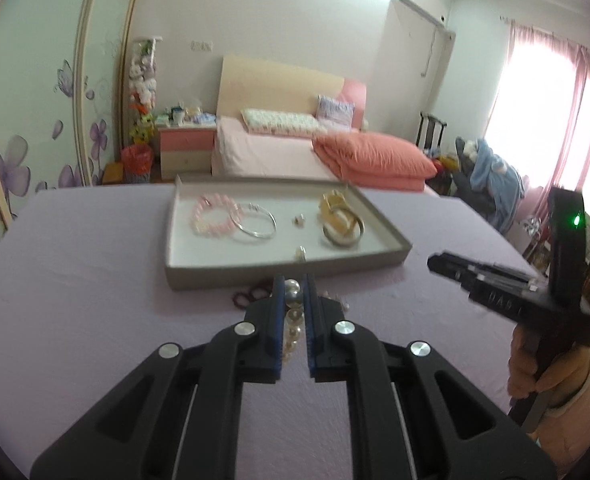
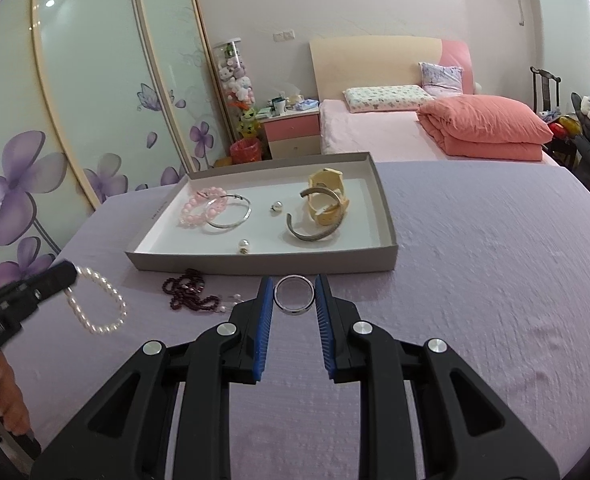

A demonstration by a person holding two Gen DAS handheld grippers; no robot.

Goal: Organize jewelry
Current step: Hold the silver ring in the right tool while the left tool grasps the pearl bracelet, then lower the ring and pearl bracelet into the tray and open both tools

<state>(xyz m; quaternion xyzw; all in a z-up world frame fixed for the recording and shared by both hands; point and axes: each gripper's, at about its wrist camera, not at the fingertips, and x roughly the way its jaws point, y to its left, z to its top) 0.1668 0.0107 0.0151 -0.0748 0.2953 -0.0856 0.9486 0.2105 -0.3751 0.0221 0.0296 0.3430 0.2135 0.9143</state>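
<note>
the step in hand is carrying loose pieces to the tray (image 2: 379,196). the left gripper (image 1: 293,288) has its jaws clamped on a pearl bracelet (image 2: 99,304), a loop of small white beads hanging clear above the lilac surface (image 2: 475,280). the right gripper (image 2: 293,294) has its jaws narrowly apart around a silver ring (image 2: 294,295), thin and shiny; whether they pinch it i cannot tell. next, i judge, the pearls go forward over the tray's near wall and get released beside the pink bracelet (image 2: 201,206). dark red beads (image 2: 189,294) lie near, left of the ring.
</note>
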